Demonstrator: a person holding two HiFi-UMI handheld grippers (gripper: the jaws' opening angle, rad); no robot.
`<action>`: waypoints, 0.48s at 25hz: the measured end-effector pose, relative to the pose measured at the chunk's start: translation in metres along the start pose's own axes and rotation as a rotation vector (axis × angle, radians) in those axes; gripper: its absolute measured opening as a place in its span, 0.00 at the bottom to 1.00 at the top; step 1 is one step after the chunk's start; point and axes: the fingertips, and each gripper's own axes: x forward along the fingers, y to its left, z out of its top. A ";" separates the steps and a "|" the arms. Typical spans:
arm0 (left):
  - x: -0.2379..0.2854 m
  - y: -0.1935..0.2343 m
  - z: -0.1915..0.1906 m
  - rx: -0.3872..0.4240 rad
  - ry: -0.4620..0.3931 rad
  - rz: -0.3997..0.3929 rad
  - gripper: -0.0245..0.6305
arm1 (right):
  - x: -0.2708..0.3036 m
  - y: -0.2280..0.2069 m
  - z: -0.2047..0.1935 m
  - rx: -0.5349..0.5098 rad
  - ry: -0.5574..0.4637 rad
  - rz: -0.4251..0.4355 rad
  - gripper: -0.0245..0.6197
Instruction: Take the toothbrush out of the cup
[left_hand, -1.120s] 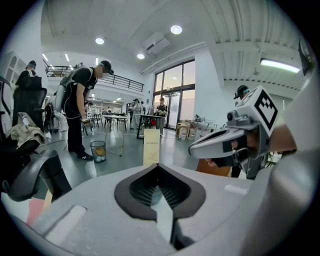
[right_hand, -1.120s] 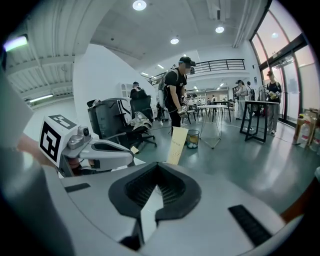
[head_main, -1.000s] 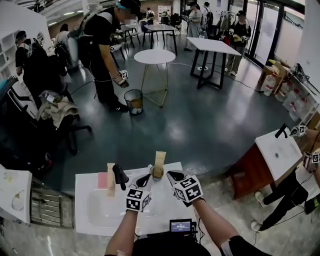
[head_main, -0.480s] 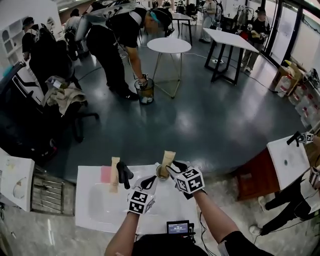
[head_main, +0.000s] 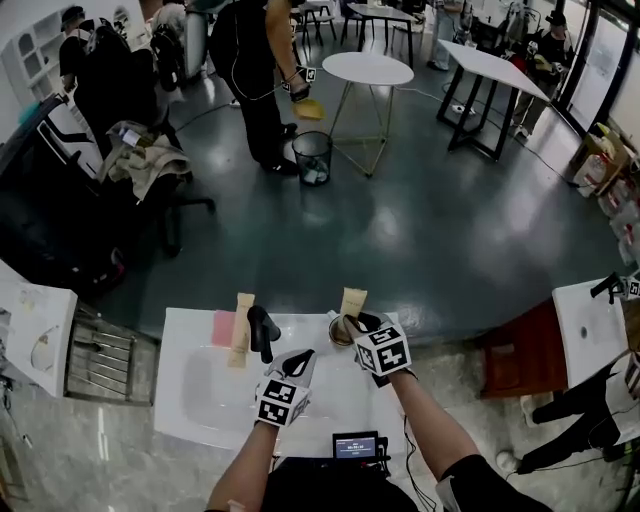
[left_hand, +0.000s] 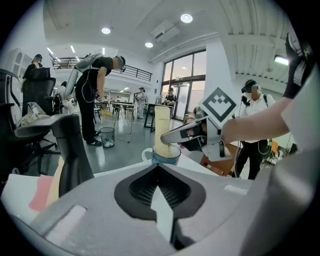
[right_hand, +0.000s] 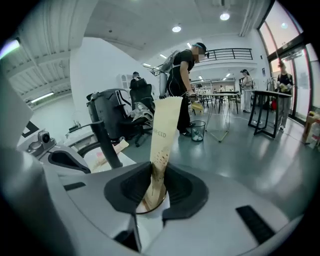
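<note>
Toothbrush in tan paper sleeve stands upright in cup at far edge of white table. Right gripper claw, just been closing, pinches sleeve above cup rim. Left gripper claw closed, empty, near-left of cup.

White bench: black post upright near far edge; beige pack just left of it, lying over pink pad. Small screen at near edge. Floor beyond: wire bin, round white table, 1 person standing beside bin.
</note>
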 end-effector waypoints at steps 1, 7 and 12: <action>-0.001 0.001 -0.001 -0.001 0.001 0.003 0.05 | 0.000 0.001 0.000 -0.001 -0.002 -0.006 0.17; -0.006 0.003 -0.001 -0.001 -0.013 -0.002 0.05 | -0.006 0.018 0.000 -0.014 -0.008 0.009 0.10; -0.009 -0.002 0.009 0.013 -0.035 -0.014 0.05 | -0.019 0.024 0.009 -0.004 -0.038 0.008 0.10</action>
